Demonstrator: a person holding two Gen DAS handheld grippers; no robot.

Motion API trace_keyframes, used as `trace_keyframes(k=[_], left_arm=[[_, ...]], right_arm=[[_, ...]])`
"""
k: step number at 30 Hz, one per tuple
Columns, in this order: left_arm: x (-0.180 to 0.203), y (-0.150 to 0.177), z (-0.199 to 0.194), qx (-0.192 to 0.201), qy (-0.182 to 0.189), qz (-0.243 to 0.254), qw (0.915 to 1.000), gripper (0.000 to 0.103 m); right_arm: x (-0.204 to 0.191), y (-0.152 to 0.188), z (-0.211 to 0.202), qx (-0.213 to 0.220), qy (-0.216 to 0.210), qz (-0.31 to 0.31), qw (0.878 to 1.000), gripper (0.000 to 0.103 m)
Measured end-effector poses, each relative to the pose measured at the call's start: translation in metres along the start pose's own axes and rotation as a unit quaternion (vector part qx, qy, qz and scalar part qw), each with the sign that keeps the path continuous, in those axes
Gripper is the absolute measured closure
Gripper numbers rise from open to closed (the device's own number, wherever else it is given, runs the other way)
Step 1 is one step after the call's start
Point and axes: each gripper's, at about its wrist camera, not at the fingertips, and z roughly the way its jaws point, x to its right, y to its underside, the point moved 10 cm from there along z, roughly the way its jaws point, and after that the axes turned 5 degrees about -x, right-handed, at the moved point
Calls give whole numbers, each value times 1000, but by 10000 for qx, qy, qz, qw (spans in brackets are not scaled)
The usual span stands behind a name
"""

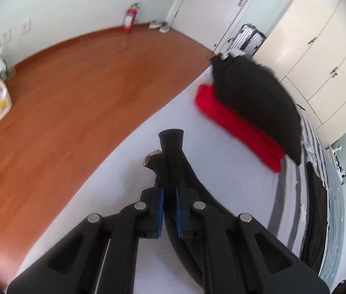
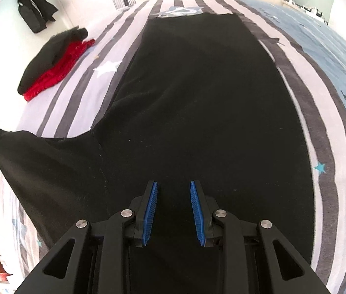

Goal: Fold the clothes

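Black fleece garment (image 2: 197, 103) lies spread flat on the striped grey-and-white bed cover (image 2: 80, 78). One sleeve cuff (image 1: 170, 144) is raised off the bed, clamped between the left gripper (image 1: 170, 196) fingers, which point steeply down. Right gripper (image 2: 173, 210) hovers over the garment body, fingers apart, gripping nothing. Folded black-on-red clothes stack (image 2: 50, 63) sits near the bed edge.

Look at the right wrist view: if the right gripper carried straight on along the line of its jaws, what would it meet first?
Most likely the black garment spread on the striped bedsheet. The right gripper points down at it with open jaws; nothing else shows between, though how near is unclear.
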Motion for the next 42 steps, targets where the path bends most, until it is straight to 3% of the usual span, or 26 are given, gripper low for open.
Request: trace_keyframes(k=[3,6,11,14,18,21,23,27,31,34,38,42], left_arm=[[42,-25,-30,423,118,488,9978,97],[100,-26,-63,755,256,1042,9914,97],[221,16,-107,1000,689,2007,9721,97],[309,64,-114,958,1052,2517,9573,97],[408,168,-118,603,1539,3041,9382,97],[460,247,-97,133,1723,2917,9408,97],[487,294,-78,-48,1589,2999,9406,97],[528,374,-33,-352,1335,2881,9476,97],[552,439,-25,-637,1241,2728,9519,97],[574,465,-29,-736,1305,2858,9465,97],[564,489,-16,-1382,1289,2963,9362,93],[532,484,-51,-1422,1750,3199,9202,68]], right_arm=[[7,-1,-14,115,-170,99,9997,77],[14,-5,-31,270,-302,204,9990,77],[32,-15,-66,533,-674,390,9955,77],[50,-20,-90,648,-1126,584,9898,77],[83,-25,-125,779,-1682,776,9796,76],[112,-25,-144,822,-1894,813,9751,69],[139,-22,-150,805,-1850,777,9764,69],[192,-12,-144,664,-1670,782,9806,69],[235,-3,-128,518,-1297,718,9876,69],[261,1,-118,447,-1236,846,9877,69],[272,11,-101,224,-1300,1055,9856,69],[260,19,-87,10,-1391,1065,9845,66]])
